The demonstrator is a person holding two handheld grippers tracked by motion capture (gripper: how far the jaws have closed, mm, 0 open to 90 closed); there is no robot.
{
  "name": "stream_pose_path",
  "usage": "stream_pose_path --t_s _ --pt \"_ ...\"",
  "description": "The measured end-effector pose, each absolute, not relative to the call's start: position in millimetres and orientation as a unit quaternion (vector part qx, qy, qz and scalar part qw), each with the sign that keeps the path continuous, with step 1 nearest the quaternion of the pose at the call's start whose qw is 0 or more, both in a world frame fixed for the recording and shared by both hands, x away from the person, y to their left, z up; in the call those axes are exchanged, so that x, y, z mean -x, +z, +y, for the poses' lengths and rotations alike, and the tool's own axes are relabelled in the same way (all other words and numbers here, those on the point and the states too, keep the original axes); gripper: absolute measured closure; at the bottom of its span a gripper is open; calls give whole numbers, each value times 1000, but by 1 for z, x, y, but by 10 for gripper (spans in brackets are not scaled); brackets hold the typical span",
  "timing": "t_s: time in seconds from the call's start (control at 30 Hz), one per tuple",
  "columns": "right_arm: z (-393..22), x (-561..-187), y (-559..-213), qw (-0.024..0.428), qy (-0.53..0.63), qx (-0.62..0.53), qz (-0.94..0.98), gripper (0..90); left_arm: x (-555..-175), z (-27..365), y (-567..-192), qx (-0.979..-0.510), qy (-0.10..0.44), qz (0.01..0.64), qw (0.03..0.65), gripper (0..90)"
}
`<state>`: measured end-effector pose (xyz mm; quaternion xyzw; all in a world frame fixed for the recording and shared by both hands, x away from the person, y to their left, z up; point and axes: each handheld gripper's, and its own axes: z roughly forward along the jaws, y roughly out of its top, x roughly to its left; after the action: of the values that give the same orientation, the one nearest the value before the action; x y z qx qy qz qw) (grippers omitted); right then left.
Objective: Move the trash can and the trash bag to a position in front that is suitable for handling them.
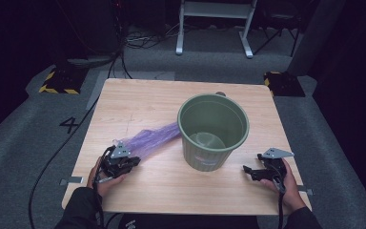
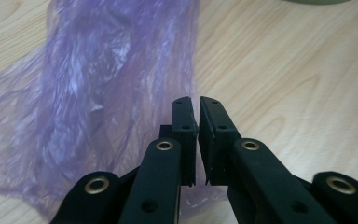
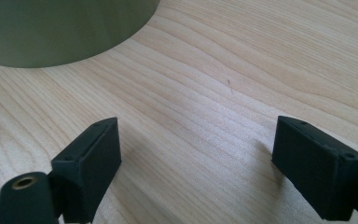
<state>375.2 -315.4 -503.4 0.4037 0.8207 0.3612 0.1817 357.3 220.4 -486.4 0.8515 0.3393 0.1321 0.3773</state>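
A crumpled purple plastic bag (image 1: pixel 152 139) lies flat on the wooden table (image 1: pixel 133 100), stretching from the left hand toward a green plastic bin (image 1: pixel 213 131) that stands upright mid-table. My left gripper (image 1: pixel 134 162) sits at the bag's near end. In the left gripper view its jaws (image 2: pixel 196 100) stand together, pinching the edge of the thin purple film (image 2: pixel 98 93). My right gripper (image 1: pixel 246 170) rests on the table right of the bin. Its jaws (image 3: pixel 196 126) are spread wide over bare wood, with the bin's wall (image 3: pixel 51 28) ahead to the left.
The bin looks empty inside. Bare tabletop lies in front of the bin and between the two hands. Beyond the table's far edge are a grey floor, cables, yellow-black weighted bases (image 1: pixel 59 82) and a white frame (image 1: pixel 214 28).
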Motion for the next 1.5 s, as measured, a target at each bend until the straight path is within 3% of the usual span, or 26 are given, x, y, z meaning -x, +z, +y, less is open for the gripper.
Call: stream_pose_path --t_s 0.4,0.43,0.53,0.57,0.67,0.7,0.83,0.87,0.9,1.03,1.2,1.23,1.3,1.5 --pt "-315 -375 -503 182 361 -404 821 152 -343 180 -485 -874 118 283 377 843" --pt "-315 -375 -503 182 361 -404 821 152 -342 175 -484 -878 127 279 369 787" --pt "-315 -375 -503 182 361 -404 821 153 -340 175 -482 -877 129 272 375 731" --pt "-315 -375 -503 183 361 -403 821 153 -337 179 -476 -871 146 278 378 611" --pt "-315 -375 -503 182 361 -403 821 154 -335 189 -470 -859 147 282 402 559" --pt "-315 -375 -503 183 361 -404 821 154 -335 199 -465 -850 155 295 408 460" --pt "-315 -375 -503 182 361 -403 821 154 -336 212 -461 -838 167 316 412 297" --pt "-315 -375 -503 182 361 -403 821 154 -338 216 -461 -835 174 323 411 297" --pt "-315 -375 -503 182 361 -404 821 153 -343 222 -462 -830 183 335 406 199" --pt "-315 -375 -503 182 361 -404 821 151 -354 230 -466 -826 179 352 403 151" --pt "-315 -375 -503 182 361 -404 820 151 -374 242 -476 -828 175 386 367 186" --pt "-315 -375 -503 182 361 -404 820 152 -380 249 -482 -821 150 403 376 212" --pt "-315 -375 -503 181 361 -404 821 152 -382 251 -487 -825 139 403 372 386" --pt "-315 -375 -503 182 361 -404 821 152 -380 248 -494 -842 114 383 363 708"
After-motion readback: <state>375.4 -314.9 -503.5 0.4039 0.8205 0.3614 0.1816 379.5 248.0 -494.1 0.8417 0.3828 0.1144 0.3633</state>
